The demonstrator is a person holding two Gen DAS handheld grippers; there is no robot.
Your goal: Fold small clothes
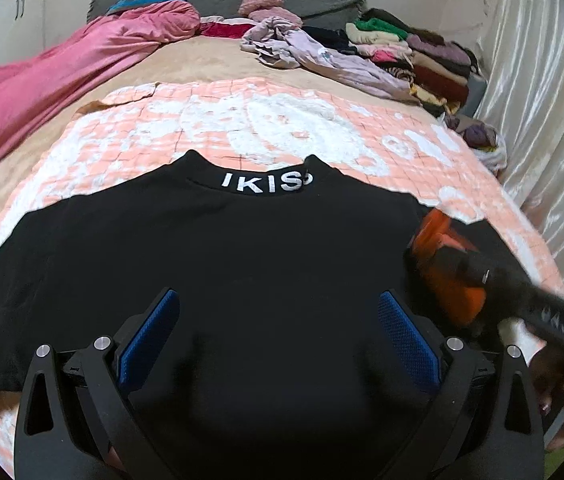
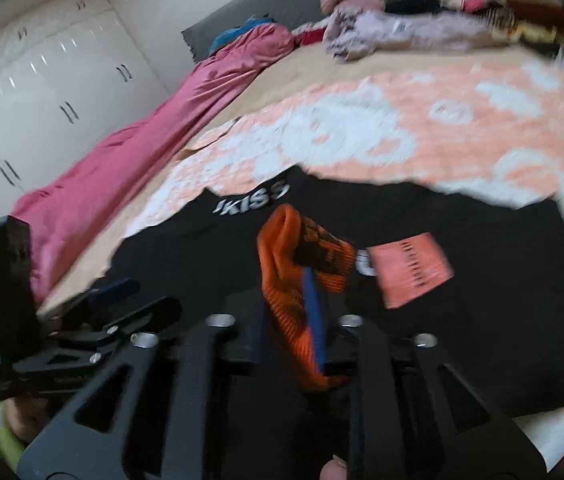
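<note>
A black shirt [image 1: 241,264] with white letters on its collar [image 1: 267,184] lies flat, collar away from me, on the peach and white blanket [image 1: 282,120]. My left gripper [image 1: 279,320] hovers over the shirt's lower middle, its blue pads [image 1: 153,336] wide apart with nothing between them. At the shirt's right side my right gripper [image 2: 282,320] has an orange cloth with black print [image 2: 298,264] between its fingers. The jaws stand apart and the cloth looks loose, though the view is blurred. That orange cloth [image 1: 446,264] also shows in the left wrist view. A salmon label [image 2: 410,272] lies on the shirt.
A pink quilt [image 1: 41,80] runs along the bed's left side. Loose and stacked clothes [image 1: 402,56] fill the back right corner by a shiny curtain [image 1: 534,80]. White wardrobe doors [image 2: 49,80] stand beyond the bed. A person's hand [image 1: 562,392] shows at the lower right.
</note>
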